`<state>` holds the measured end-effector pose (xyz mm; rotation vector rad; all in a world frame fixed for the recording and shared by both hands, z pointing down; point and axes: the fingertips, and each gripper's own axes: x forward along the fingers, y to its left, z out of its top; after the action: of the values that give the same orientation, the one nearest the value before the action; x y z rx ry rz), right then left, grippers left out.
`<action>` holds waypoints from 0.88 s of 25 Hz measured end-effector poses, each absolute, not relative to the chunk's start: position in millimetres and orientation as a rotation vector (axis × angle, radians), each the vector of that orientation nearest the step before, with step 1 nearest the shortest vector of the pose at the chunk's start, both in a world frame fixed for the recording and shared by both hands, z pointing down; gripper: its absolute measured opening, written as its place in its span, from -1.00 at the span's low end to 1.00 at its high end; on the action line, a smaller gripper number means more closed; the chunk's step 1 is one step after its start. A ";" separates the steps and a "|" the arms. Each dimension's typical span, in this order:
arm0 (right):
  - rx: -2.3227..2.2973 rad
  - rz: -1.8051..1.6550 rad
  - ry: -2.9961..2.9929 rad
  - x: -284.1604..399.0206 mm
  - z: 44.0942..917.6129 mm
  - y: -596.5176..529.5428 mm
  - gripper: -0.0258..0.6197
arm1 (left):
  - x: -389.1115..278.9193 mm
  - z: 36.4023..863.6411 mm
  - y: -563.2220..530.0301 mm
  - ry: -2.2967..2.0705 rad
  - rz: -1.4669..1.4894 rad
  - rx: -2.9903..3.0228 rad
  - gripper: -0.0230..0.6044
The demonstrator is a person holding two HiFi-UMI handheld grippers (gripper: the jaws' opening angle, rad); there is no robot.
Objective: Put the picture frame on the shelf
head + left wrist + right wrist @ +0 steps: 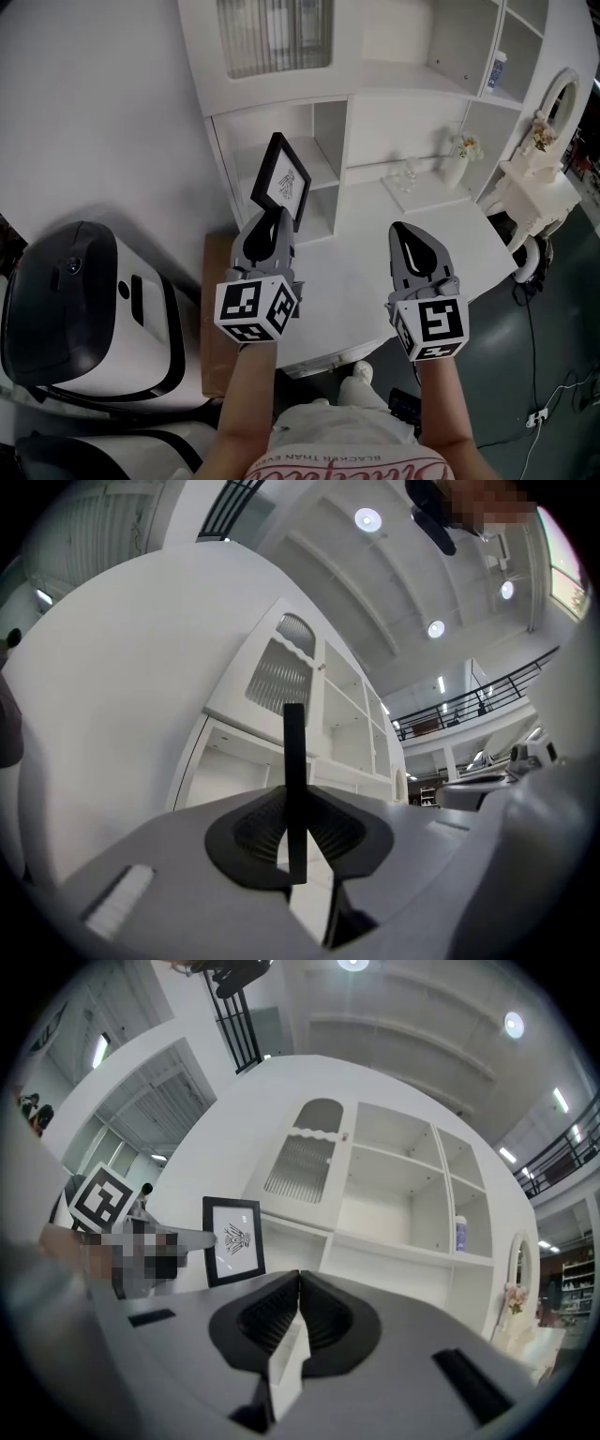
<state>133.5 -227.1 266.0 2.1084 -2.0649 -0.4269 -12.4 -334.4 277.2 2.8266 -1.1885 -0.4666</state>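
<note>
A black picture frame (281,182) with a white print is held upright above the white desk (366,258), in front of the shelf unit's lower left cubbies (281,159). My left gripper (271,225) is shut on the frame's lower edge. In the left gripper view the frame (293,780) shows edge-on as a black bar pinched between the jaws of the left gripper (295,834). My right gripper (411,236) hovers over the desk to the right, shut with nothing in it. From the right gripper (298,1285) the frame (233,1239) shows to the left.
The white shelf unit (394,103) has open cubbies and a ribbed glass door (275,36). A small bottle (496,69) stands on an upper shelf, and a vase with flowers (459,157) on the desk's back. A black-and-white machine (84,309) stands left, a white vanity (539,183) right.
</note>
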 end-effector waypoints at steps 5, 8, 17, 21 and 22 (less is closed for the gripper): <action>2.083 -0.409 -2.109 149.2 269.5 -248.2 -0.89 | -2.9 281.5 -353.3 -1.190 -0.506 2.750 -0.72; 2.071 -0.400 -2.140 163.5 269.4 -262.4 -0.89 | 4.6 282.6 -365.8 -1.200 -0.535 2.692 -0.72; 2.013 -0.354 -2.252 207.4 275.2 -309.0 -0.89 | 23.2 298.6 -399.3 -1.226 -0.649 2.469 -0.72; 1.977 -0.341 -2.299 222.7 278.4 -327.2 -0.89 | 25.5 307.9 -414.3 -1.199 -0.750 2.310 -0.72; 1.968 -0.339 -2.309 226.0 279.1 -331.4 -0.89 | 25.2 310.3 -418.0 -1.197 -0.772 2.275 -0.72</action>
<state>226.0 -331.4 279.1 1.9681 -2.3090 -0.3386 25.2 -418.0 310.3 2.2750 -1.1969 -0.7723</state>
